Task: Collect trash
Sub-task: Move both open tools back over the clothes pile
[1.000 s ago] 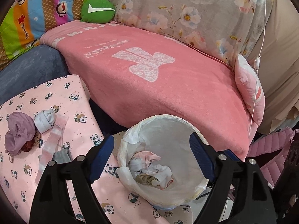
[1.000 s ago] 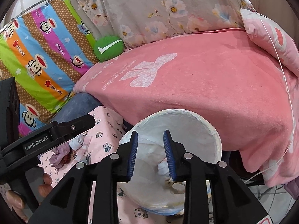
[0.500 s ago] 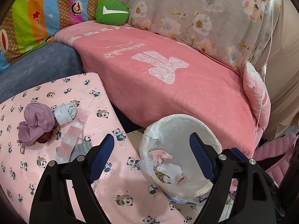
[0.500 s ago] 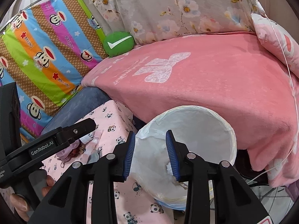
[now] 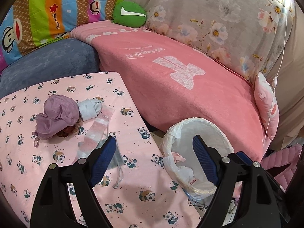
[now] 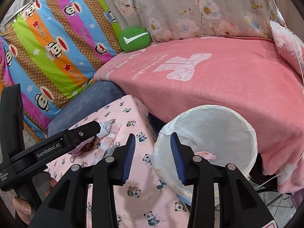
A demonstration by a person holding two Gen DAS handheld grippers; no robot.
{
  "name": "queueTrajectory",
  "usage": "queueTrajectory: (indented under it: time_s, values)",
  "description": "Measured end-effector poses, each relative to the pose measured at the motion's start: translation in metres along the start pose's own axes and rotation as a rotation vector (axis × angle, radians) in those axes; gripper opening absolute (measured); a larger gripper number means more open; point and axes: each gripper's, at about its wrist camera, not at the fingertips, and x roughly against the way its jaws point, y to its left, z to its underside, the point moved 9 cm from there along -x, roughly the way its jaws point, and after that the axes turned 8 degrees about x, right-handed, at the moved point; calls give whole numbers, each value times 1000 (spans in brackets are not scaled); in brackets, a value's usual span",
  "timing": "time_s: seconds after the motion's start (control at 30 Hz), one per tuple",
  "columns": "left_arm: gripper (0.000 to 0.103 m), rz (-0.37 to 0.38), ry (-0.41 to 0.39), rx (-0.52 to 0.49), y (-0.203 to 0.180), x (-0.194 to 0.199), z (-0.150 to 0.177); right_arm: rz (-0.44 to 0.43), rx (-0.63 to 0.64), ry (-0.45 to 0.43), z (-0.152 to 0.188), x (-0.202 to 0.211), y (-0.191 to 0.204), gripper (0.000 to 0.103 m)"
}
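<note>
A heap of soft trash lies on the pink panda-print table cover (image 5: 133, 186): a crumpled mauve fabric bundle (image 5: 57, 117), a rolled pale grey-blue sock (image 5: 89, 108) touching its right side, a pink-and-white striped strip (image 5: 98, 131) running down from the sock, and a small grey drawstring pouch (image 5: 115, 157) at the strip's lower end. Something reddish-brown shows under the bundle, too hidden to name. In the right wrist view most of this heap is covered by the left gripper's black finger.

Just off the table's right edge stands the round bin lined with a white plastic bag (image 5: 197, 125), with pink and white scraps inside; its lower part is cut off by the grippers.

The left gripper (image 5: 153, 161) hangs over the table edge with jaws spread wide, nothing between them; its left pad overlaps the pouch. The right gripper (image 6: 153, 155) has just been opening, its jaws moderately apart and empty, between table and bin.

Behind lie a pink blanket (image 5: 180, 87), a round green cushion with a white tick (image 5: 129, 14), a striped monkey-print cloth (image 6: 53, 43) and a floral sheet (image 5: 218, 19).
</note>
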Motion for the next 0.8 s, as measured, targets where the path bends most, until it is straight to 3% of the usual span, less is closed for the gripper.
queueTrajectory:
  time_s: [0.33, 0.57, 0.8]
  values:
    - [79, -33, 0, 56, 41, 7, 5, -29, 55, 46, 10, -13, 36, 40]
    - [79, -93, 25, 133, 94, 3, 13, -69, 85, 125, 29, -42, 64, 40]
    - [79, -184, 47, 129, 133, -9, 19, -96, 118, 198, 49, -79, 91, 40]
